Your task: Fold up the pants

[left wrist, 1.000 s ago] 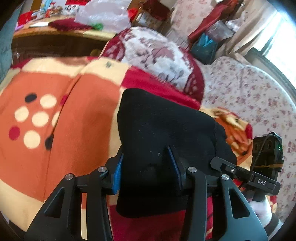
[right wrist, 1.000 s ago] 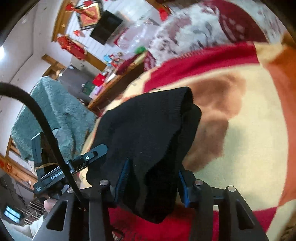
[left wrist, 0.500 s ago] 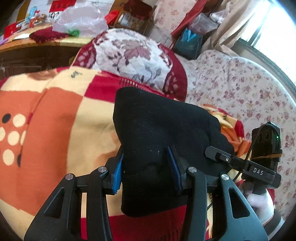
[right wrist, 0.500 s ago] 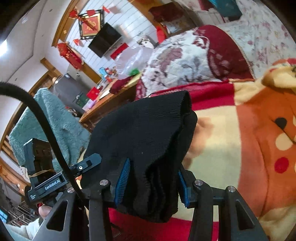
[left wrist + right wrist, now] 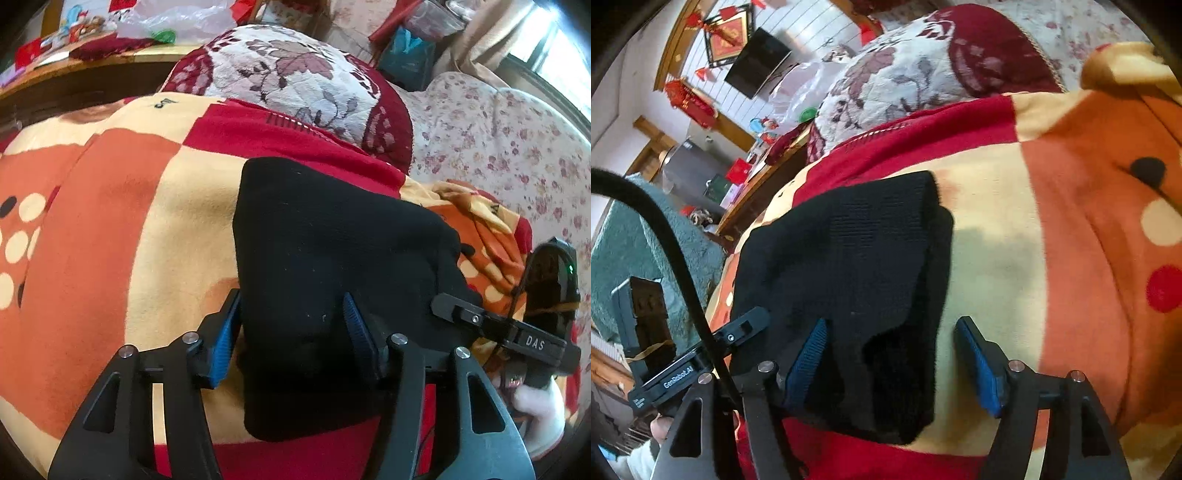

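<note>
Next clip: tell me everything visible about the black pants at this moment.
The black pants are a soft, ribbed knit, folded into a thick, compact bundle lying on the orange, cream and red blanket. Each end sits between a gripper's blue-padded fingers: the left gripper and right gripper are both opening, with the right one's far pad clearly off the cloth.

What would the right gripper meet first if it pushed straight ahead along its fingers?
Probably the folded black knit pants, lying between the opening jaws of the right gripper; beyond them lies the orange and cream fleece blanket. Depth is uncertain.
</note>
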Available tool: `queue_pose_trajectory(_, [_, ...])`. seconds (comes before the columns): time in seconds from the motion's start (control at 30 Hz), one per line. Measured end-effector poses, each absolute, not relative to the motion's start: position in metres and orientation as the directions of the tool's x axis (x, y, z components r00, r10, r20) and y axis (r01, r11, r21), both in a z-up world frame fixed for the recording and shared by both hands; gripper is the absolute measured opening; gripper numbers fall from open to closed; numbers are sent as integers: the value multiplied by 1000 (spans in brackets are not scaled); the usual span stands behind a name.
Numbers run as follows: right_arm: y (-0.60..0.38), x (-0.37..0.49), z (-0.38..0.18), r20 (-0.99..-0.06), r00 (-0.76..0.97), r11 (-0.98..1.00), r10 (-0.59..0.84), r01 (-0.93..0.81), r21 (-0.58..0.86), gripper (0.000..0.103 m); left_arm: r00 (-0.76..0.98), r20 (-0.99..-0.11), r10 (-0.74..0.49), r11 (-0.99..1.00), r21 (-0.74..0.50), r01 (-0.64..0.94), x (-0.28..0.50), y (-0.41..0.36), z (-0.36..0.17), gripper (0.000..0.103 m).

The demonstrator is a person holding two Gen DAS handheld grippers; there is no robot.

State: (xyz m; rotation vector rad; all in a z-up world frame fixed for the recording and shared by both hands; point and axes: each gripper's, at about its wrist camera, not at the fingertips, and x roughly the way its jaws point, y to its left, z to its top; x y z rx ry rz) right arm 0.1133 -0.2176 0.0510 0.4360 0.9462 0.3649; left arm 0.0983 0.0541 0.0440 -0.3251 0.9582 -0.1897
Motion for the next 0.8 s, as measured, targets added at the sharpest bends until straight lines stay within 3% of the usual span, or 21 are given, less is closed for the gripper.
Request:
queue_pose_trajectory(0.23, [-221,92,79,-700,591,888,401,-62,456,69,572,-790,-220,964,-264,6,89,48,61,60])
queue_pose_trajectory(0.47, [-217,65,115,-638,670,891,379,-77,448,69,633,-755,-170,975,-223,-5,73,47,90,60])
queue_pose_trajectory(0.8, [-180,52,133,-625,694,919,356,-138,370,69,718,-692,-74,995,-104,2,43,31,128,60])
